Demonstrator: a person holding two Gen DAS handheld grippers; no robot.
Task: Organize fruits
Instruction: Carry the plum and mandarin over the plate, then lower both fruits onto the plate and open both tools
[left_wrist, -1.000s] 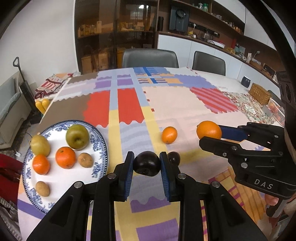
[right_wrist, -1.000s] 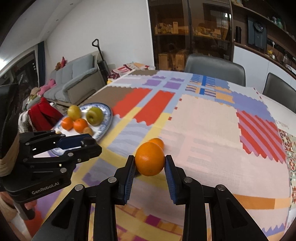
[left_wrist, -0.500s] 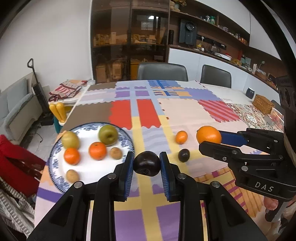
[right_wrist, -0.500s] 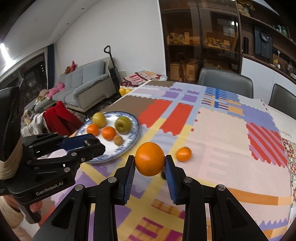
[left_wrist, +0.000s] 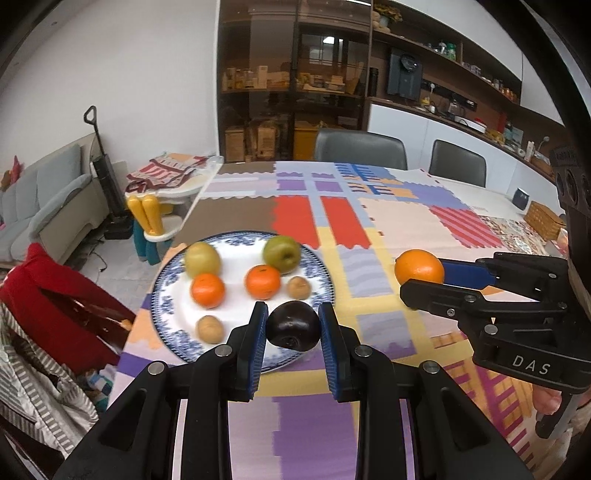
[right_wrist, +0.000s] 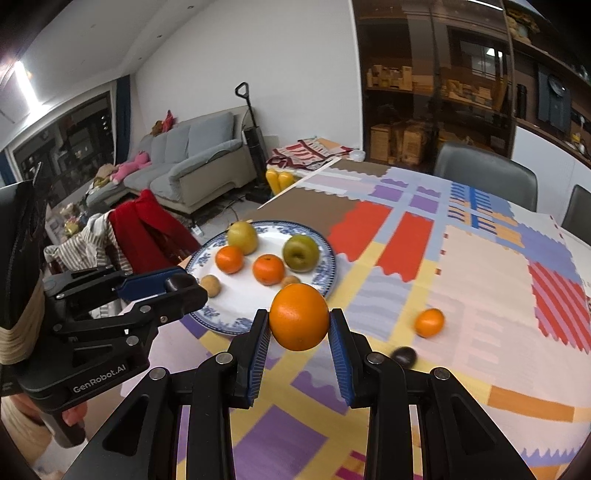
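Six fruits are sitting on the blue-rimmed plate (right_wrist: 328, 254): two green apples (right_wrist: 301, 252), two small oranges (right_wrist: 269, 269) and two brown kiwis (right_wrist: 211, 285). Beside the plate, one small orange (right_wrist: 429, 322) and one dark plum (right_wrist: 403, 356) are lying on the surface (right_wrist: 480, 288). Two tongs are each carrying one fruit: a dark plum (left_wrist: 293, 325) and a large orange (right_wrist: 299, 316).

around your table, nothing to do with fruit

you have a grey sofa (right_wrist: 192, 162), an upright vacuum (right_wrist: 253, 129), a red garment (right_wrist: 147, 229) and two grey chairs (left_wrist: 360, 149) behind the patchwork tablecloth (left_wrist: 406, 229).
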